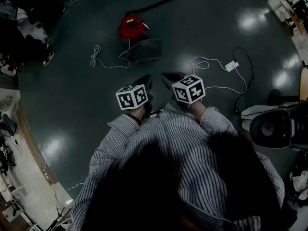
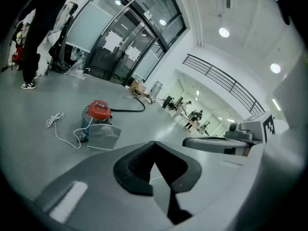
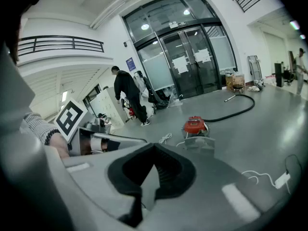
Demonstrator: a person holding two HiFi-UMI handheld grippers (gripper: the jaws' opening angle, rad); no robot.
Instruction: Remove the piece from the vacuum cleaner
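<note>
A red vacuum cleaner (image 1: 132, 27) stands on the grey floor, with a black hose (image 1: 163, 1) running off behind it. A flat grey piece (image 1: 147, 49) sits against its near side; the same vacuum cleaner (image 2: 98, 110) and grey piece (image 2: 103, 134) show in the left gripper view, and the vacuum cleaner (image 3: 195, 125) and piece (image 3: 197, 141) in the right gripper view. My left gripper (image 1: 147, 79) and right gripper (image 1: 166, 76) are held side by side in front of the person's chest, well short of the vacuum. Both are shut with nothing between the jaws.
A white cord (image 1: 103, 59) trails left of the vacuum. A white adapter (image 1: 231, 65) with white and black cables lies to the right. A black chair (image 1: 276, 126) stands at the right. A person in black (image 3: 126, 93) is near the glass doors. Benches line the left edge.
</note>
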